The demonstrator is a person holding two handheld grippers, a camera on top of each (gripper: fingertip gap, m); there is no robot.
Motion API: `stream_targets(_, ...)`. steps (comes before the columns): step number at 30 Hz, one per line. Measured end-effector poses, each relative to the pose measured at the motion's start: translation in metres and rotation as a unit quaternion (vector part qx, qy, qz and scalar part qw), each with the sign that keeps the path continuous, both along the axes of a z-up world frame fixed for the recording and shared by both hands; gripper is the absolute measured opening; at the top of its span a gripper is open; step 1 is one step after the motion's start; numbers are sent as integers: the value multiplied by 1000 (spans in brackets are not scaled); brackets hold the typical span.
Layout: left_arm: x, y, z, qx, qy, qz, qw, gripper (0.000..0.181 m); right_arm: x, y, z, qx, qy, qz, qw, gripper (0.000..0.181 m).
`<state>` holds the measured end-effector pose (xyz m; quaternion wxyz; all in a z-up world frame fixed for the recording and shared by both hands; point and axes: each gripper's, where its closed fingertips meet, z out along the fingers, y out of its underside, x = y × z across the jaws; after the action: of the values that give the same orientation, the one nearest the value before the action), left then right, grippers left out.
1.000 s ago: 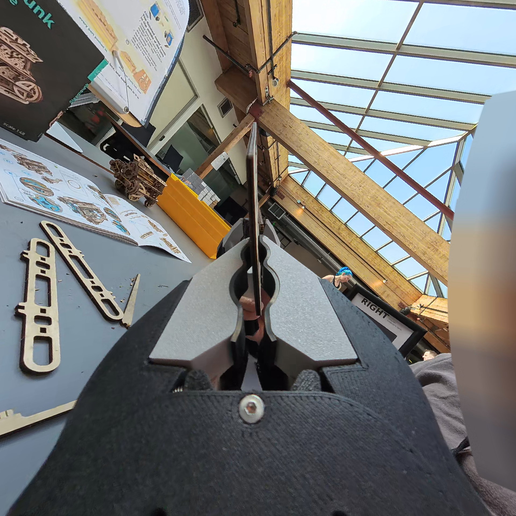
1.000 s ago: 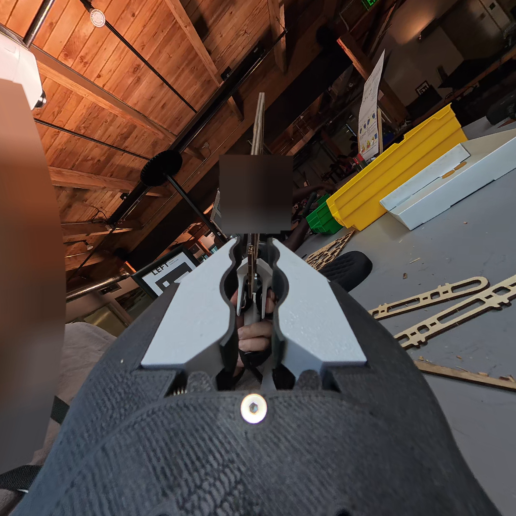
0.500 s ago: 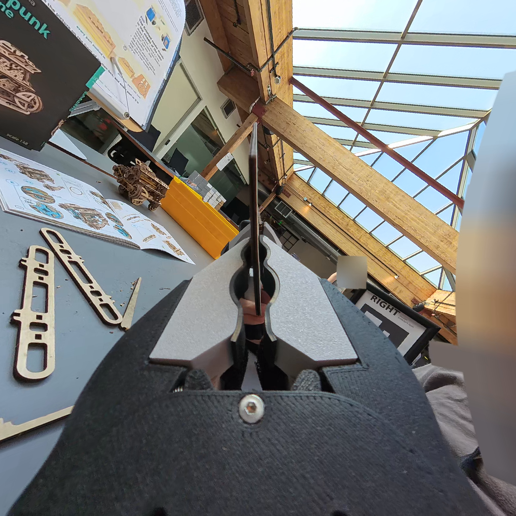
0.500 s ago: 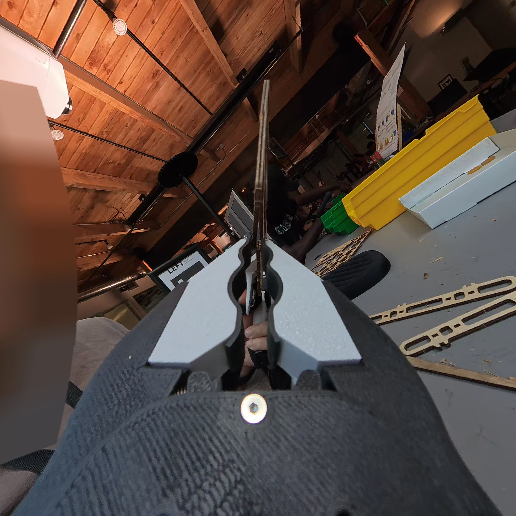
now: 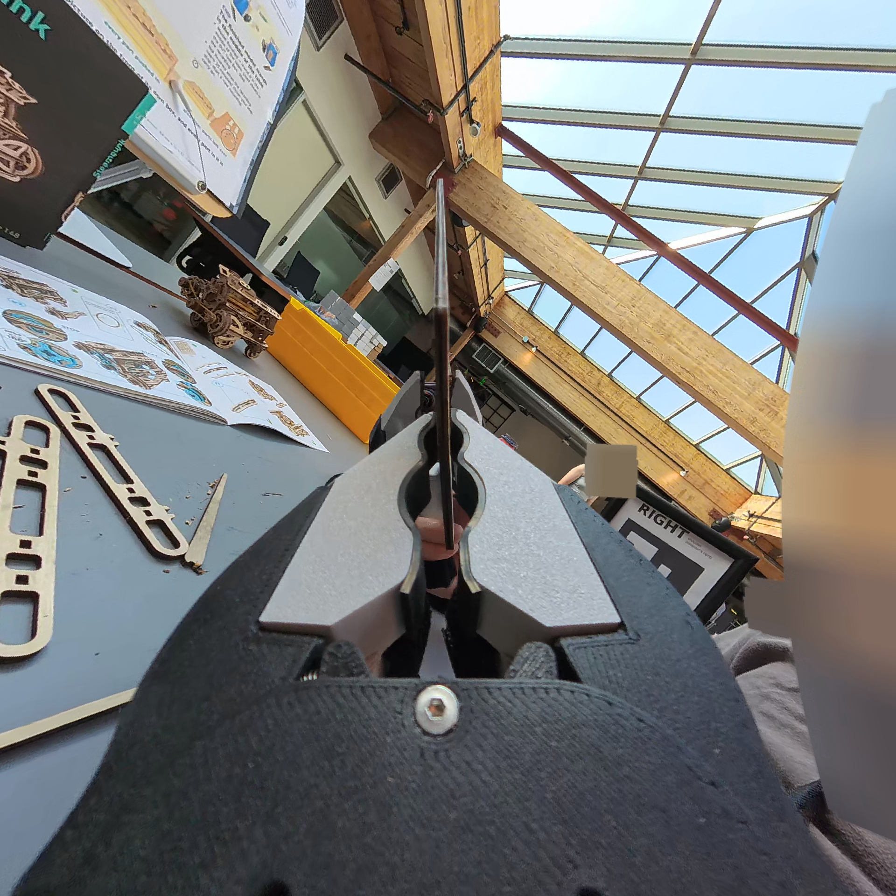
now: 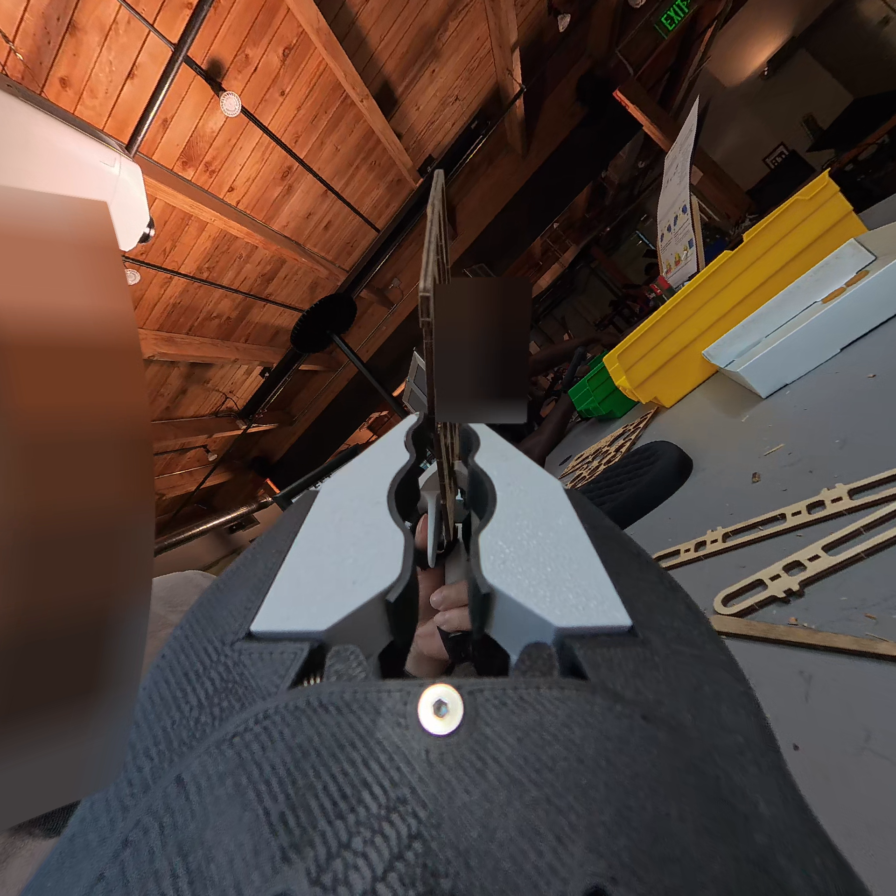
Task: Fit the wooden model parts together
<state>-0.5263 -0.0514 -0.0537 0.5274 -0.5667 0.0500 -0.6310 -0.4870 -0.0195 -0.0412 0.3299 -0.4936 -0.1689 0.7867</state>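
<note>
Strips (image 5: pixel 109 472) and a booklet (image 5: pixel 121 359) lie on my tabletop (image 5: pixel 271 465); both tools, left (image 5: pixel 443 429) and right (image 6: pixel 443 431), pinch one upright panel (image 5: pixel 441 300) edge-on.

right claw (image 6: pixel 443 431) loosened around the flat wooden panel (image 6: pixel 434 252), panel tilted slightly, face partly showing

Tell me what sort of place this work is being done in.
Probably a shared workshop or makerspace. A grey worktable carries laser-cut wooden strips, an open instruction booklet and a finished wooden model; yellow parts bins line its edge, under timber beams and a skylight.
</note>
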Motion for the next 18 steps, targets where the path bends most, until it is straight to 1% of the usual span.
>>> stream_targets(2,0,0,0,-2,-6,-1,1000,0,-1,1,-1,-2,-3,-4,1000,15)
stream_targets(4,0,0,-1,-3,-6,-2,1000,0,0,-2,0,-2,4,5,1000,8)
stream_targets(6,1,0,-2,-3,-8,-4,1000,0,1,-3,2,-3,8,11,1000,7)
stream_targets(7,1,0,-2,-3,-8,-3,1000,0,1,-5,2,-2,11,15,1000,3)
stream_targets(10,1,0,-2,-1,-5,0,1000,0,2,-5,3,-4,10,19,1000,2)
stream_targets(12,2,0,-3,0,0,4,1000,0,2,-5,1,6,-4,14,1000,1)
stream_targets(15,4,1,-7,0,12,12,1000,0,3,-2,-3,26,-41,-12,999,0)
stream_targets(18,6,0,-6,3,5,15,1000,0,3,-1,2,39,-41,-27,998,0)
